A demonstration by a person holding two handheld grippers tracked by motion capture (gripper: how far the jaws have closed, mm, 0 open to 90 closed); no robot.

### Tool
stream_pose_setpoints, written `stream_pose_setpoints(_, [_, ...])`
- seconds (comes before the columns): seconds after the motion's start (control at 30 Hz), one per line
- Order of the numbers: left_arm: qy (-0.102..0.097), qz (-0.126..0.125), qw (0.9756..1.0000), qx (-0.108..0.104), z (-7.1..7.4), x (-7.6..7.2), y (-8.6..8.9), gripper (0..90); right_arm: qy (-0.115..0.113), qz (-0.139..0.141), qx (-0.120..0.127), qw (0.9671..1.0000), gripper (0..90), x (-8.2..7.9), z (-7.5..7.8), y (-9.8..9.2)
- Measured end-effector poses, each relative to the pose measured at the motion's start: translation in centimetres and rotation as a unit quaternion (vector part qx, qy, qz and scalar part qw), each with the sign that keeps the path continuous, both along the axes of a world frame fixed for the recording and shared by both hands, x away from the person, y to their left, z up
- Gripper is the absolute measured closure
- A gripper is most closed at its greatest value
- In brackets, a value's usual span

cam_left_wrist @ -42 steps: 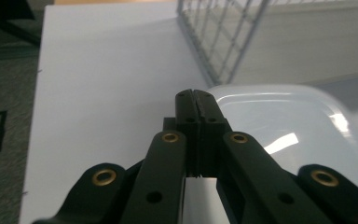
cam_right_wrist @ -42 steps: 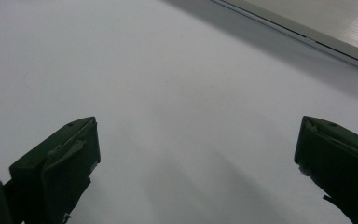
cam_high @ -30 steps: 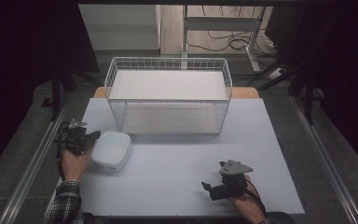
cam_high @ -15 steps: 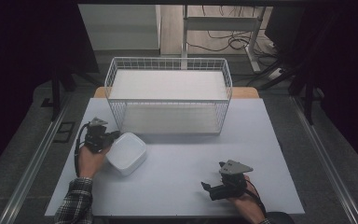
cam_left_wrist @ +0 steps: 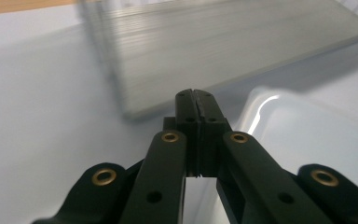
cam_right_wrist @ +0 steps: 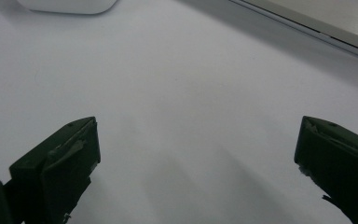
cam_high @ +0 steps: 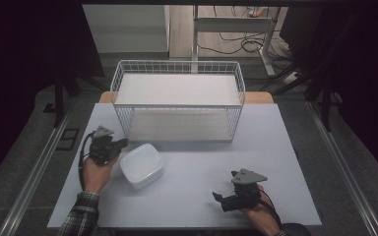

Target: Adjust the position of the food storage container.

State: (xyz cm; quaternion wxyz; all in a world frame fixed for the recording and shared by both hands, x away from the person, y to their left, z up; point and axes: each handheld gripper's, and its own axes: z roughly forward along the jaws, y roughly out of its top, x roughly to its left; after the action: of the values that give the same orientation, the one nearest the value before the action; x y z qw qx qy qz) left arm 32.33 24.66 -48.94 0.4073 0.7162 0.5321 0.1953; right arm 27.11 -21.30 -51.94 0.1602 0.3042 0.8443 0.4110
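Two grippers on the white table [cam_high: 187, 196], one per hand. L gripper [cam_high: 120, 144] at the table's left side, jaws clenched tight w/ nothing between them; in the left gripper view the black tips meet flat. White lidded container [cam_high: 141, 165] sits just right of L gripper's tips, touching or nearly so, can't tell which; its rounded corner shows beside the jaws in that view [cam_left_wrist: 307, 140]. Wire basket [cam_high: 177, 105] stands just beyond L gripper, near its front-left corner, blurred in the left gripper view. R gripper [cam_high: 221, 199] at lower right, well apart from container, jaws released and wide, bare table between them; container's edge [cam_right_wrist: 67, 5] far ahead of its tips, to the left. Basket base [cam_right_wrist: 326, 23] ahead-right of R gripper
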Motion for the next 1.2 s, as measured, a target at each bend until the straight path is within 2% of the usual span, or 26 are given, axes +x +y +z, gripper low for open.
stream_pose_setpoints(0.13, [0.01,0.027,0.9996,0.008,-1.0,-3.4,1.9,90.0,0.003,-0.001,0.005,1.0,0.0,0.0,0.0,0.2])
stream_pose_setpoints(0.27, [0.039,0.026,0.9989,0.008,-2.5,-4.6,2.1,89.9,0.002,0.003,0.008,1.0,0.0,-0.2,0.1,0.4])
stream_pose_setpoints(0.33, [0.046,0.02,0.9987,0.011,-2.9,-4.4,1.8,89.9,0.004,0.006,0.017,0.9998,0.0,-0.2,0.2,0.5])
stream_pose_setpoints(0.37, [0.048,0.013,0.9987,0.001,-3.1,-4.1,1.5,89.8,0.007,0.005,0.022,0.9997,0.0,-0.2,0.3,0.5])
stream_pose_setpoints(0.4, [0.048,0.013,0.9987,0.001,-3.1,-4.1,1.5,89.8,0.01,0.003,0.027,0.9996,0.0,-0.2,0.4,0.5])
stream_pose_setpoints(0.43, [0.053,0.001,0.9985,-0.008,-3.3,-3.6,1.1,89.8,0.011,0.004,0.031,0.9994,0.0,-0.1,0.4,0.5])
stream_pose_setpoints(0.47, [0.054,-0.004,0.9985,-0.005,-3.3,-3.4,0.8,89.9,0.013,0.004,0.033,0.9994,0.0,-0.1,0.5,0.5])
stream_pose_setpoints(0.57, [0.057,-0.006,0.9984,-0.006,-3.4,-3.1,0.3,89.9,0.02,0.003,0.035,0.9992,0.0,0.1,0.5,0.5])
stream_pose_setpoints(0.6, [0.058,-0.009,0.9982,-0.012,-3.4,-3.0,0.2,89.9,0.027,0.003,0.033,0.9991,0.7,0.6,0.5,0.6])
stream_pose_setpoints(0.7, [0.056,-0.017,0.9982,-0.01,-3.4,-2.7,-0.4,89.9,0.036,0.006,0.031,0.9988,3.1,0.9,0.6,0.7])
stream_pose_setpoints(0.8, [0.059,-0.034,0.9976,-0.015,-3.3,-2.0,-1.4,89.9,0.044,0.005,0.028,0.9986,6.4,1.5,0.8,0.8])
stream_pose_setpoints(1.03, [0.059,-0.066,0.9959,-0.017,-3.2,-1.2,-4.3,89.8,0.075,0.005,0.035,0.9965,27.6,3.0,1.0,1.7])
stream_pose_setpoints(1.2, [0.061,-0.086,0.9942,-0.02,-3.2,-1.1,-6.1,89.8,0.072,0.015,0.015,0.9972,42.4,3.9,1.0,3.1])
